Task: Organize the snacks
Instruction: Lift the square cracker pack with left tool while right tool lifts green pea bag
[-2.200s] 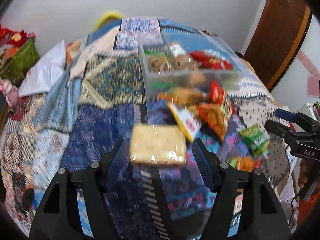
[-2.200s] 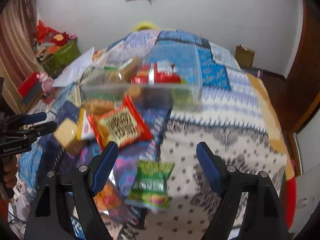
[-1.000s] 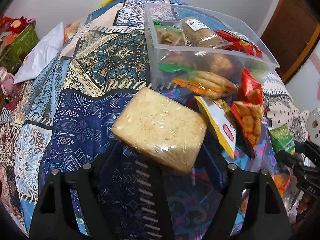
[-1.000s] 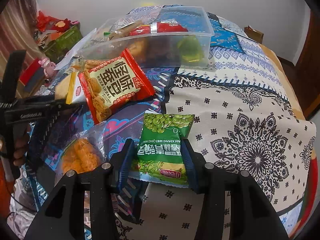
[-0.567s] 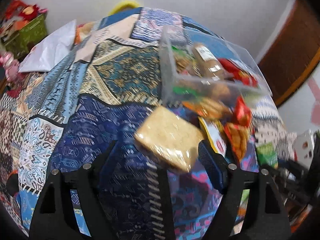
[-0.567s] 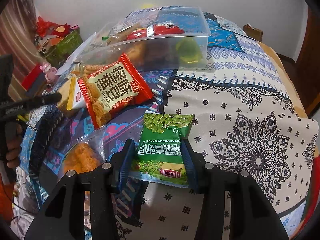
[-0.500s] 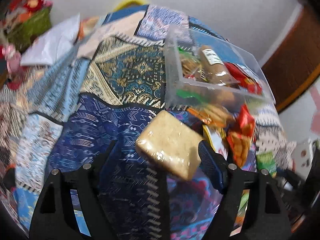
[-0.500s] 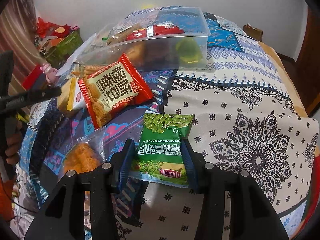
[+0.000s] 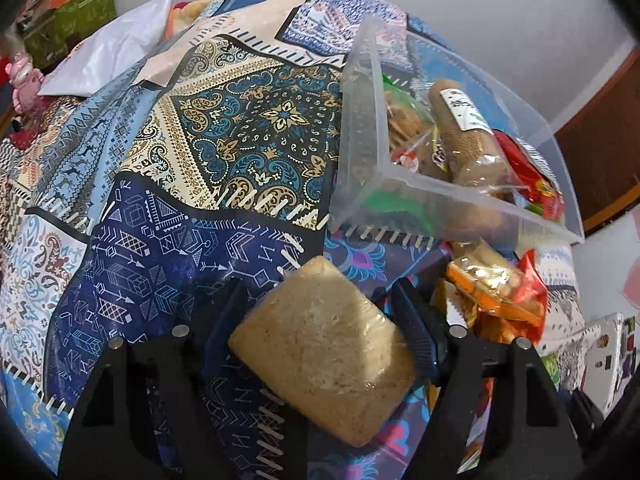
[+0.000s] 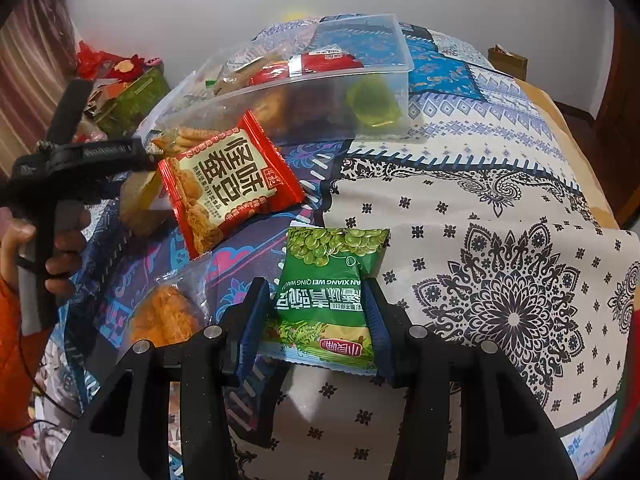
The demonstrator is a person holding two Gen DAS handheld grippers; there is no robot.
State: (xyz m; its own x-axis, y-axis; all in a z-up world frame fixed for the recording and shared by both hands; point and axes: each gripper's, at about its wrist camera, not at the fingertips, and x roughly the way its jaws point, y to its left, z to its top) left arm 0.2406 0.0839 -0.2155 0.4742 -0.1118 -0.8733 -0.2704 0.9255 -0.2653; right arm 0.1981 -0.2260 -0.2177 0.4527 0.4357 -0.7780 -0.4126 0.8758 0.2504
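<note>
My left gripper (image 9: 320, 320) is shut on a tan wrapped cracker block (image 9: 324, 356) and holds it above the quilt, just short of the clear plastic bin (image 9: 452, 188) that holds several snacks. My right gripper (image 10: 314, 308) is shut on a green pea packet (image 10: 332, 280) that lies on the bed. The bin (image 10: 320, 92) also shows in the right wrist view, beyond a red snack bag (image 10: 228, 184). The left gripper body (image 10: 80, 156) shows at that view's left edge.
A clear bag of orange snacks (image 10: 164, 312) lies left of the pea packet. An orange biscuit pack (image 9: 488, 284) and red bag lie in front of the bin. A patchwork quilt (image 9: 200, 140) covers the bed. Boxes and toys (image 10: 128, 88) stand at the far left.
My left gripper has carried the cracker block closer to the bin and lower in view. My right gripper stays shut on the pea packet without moving.
</note>
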